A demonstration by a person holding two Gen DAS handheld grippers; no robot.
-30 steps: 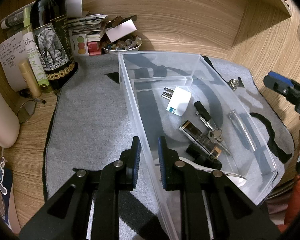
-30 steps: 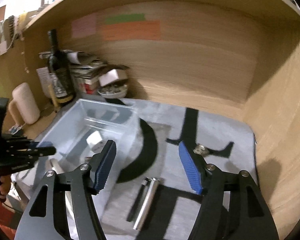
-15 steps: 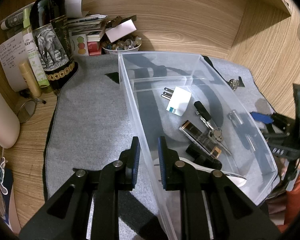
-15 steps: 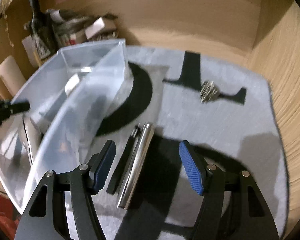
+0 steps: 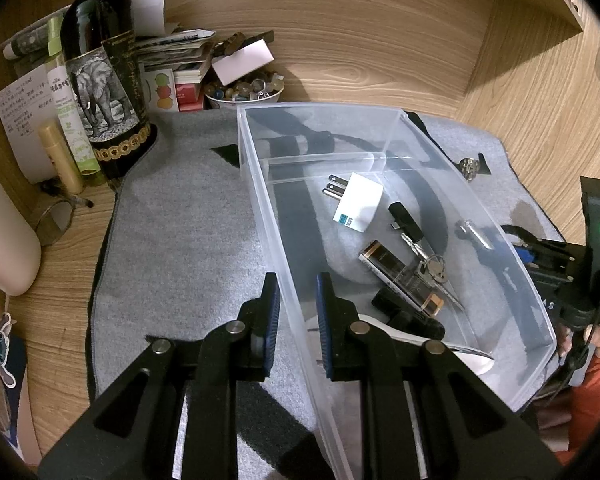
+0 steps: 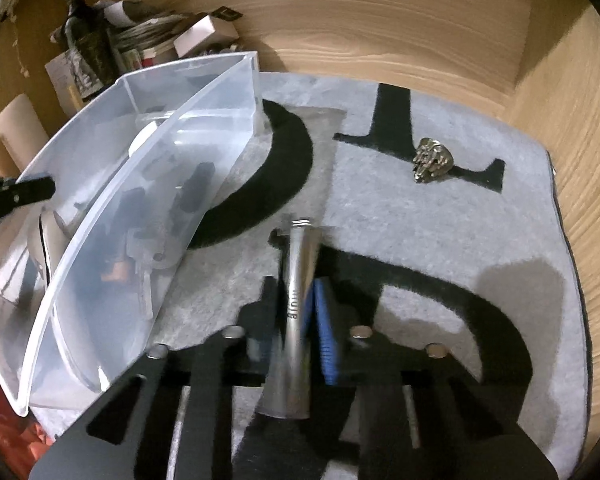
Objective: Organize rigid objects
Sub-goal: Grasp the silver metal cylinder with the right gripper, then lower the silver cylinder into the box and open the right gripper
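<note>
A clear plastic bin [image 5: 384,128] stands on a grey felt mat [image 5: 172,240]. It holds a white plug adapter [image 5: 358,202], keys [image 5: 430,266], a battery-like block [image 5: 400,276] and other small items. My left gripper [image 5: 298,308] is shut on the bin's near left wall. My right gripper [image 6: 296,316] is shut on a silver metal tube [image 6: 298,276] that lies on the mat just right of the bin [image 6: 140,184]. The tube also shows through the bin wall in the left wrist view [image 5: 474,234]. A small metal ring-like trinket [image 6: 432,160] lies farther back on the mat.
A dark wine bottle [image 5: 104,76], tubes, papers and a bowl of stones [image 5: 242,90] crowd the back left corner. Wooden walls close the back and right. The mat has black cut-out shapes [image 6: 392,120].
My right gripper came down toward the mat and closed around the silver tube; it was wide open before. My left gripper and the bin stayed still.
</note>
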